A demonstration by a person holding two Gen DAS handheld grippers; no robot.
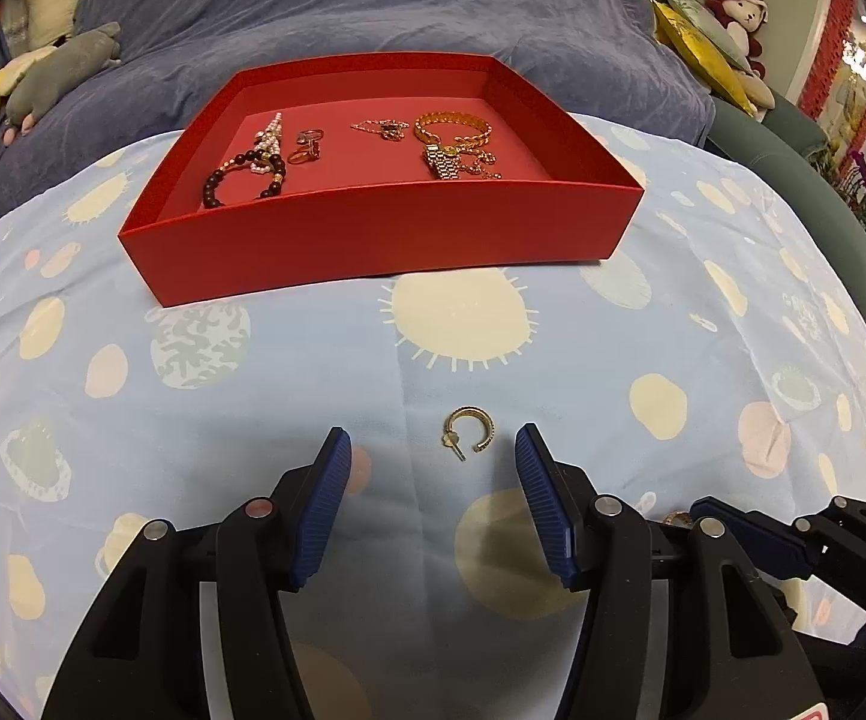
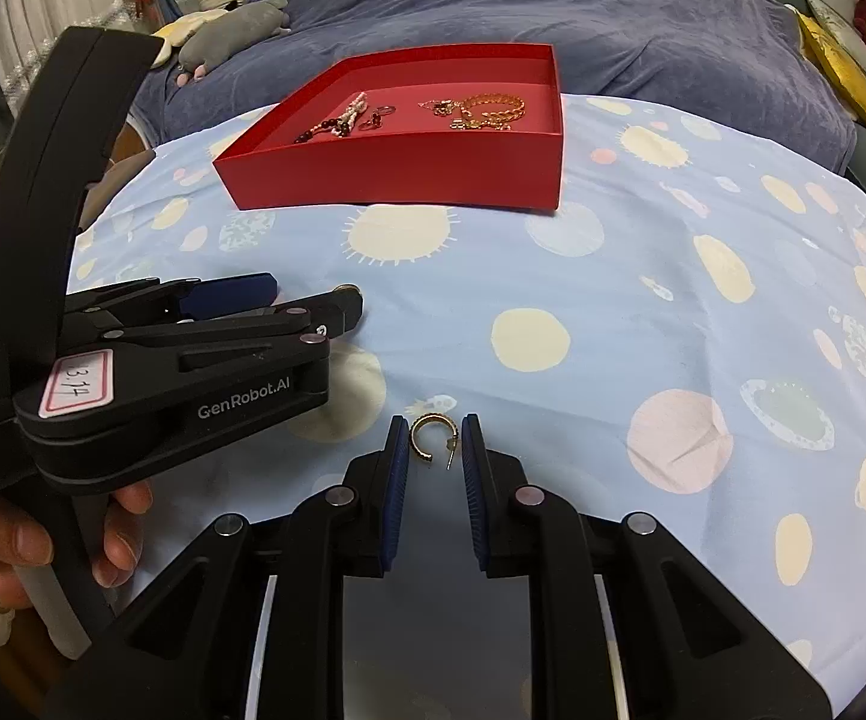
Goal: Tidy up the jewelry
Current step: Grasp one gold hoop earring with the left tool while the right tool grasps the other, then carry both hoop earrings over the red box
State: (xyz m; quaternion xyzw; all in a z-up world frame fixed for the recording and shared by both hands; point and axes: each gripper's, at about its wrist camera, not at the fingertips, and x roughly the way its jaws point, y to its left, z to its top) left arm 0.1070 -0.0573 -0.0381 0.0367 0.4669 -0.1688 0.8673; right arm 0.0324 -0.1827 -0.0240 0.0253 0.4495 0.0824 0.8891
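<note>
One gold hoop earring [image 1: 469,435] lies on the patterned cloth between the fingers of my left gripper [image 1: 433,444], nearer the right finger; the jaws stand wide and touch nothing. A second gold hoop earring [image 2: 431,439] sits between the narrow tips of my right gripper [image 2: 433,438], whose pads close in on both its sides. The red tray [image 1: 373,240] further back holds a dark bead bracelet [image 1: 247,177], rings [image 1: 307,147], a thin chain [image 1: 382,129] and a gold bracelet [image 1: 454,126]. In the right wrist view the left gripper [image 2: 313,297] is at the left, and the tray [image 2: 397,174] beyond it.
A light blue cloth [image 1: 193,420] with sun and dot patterns covers the surface. Behind the tray lies a purple-blue blanket [image 1: 373,12] with plush toys [image 1: 67,66] to the left and a yellow cushion [image 1: 697,42] to the right. A hand [image 2: 13,540] holds the left gripper's handle.
</note>
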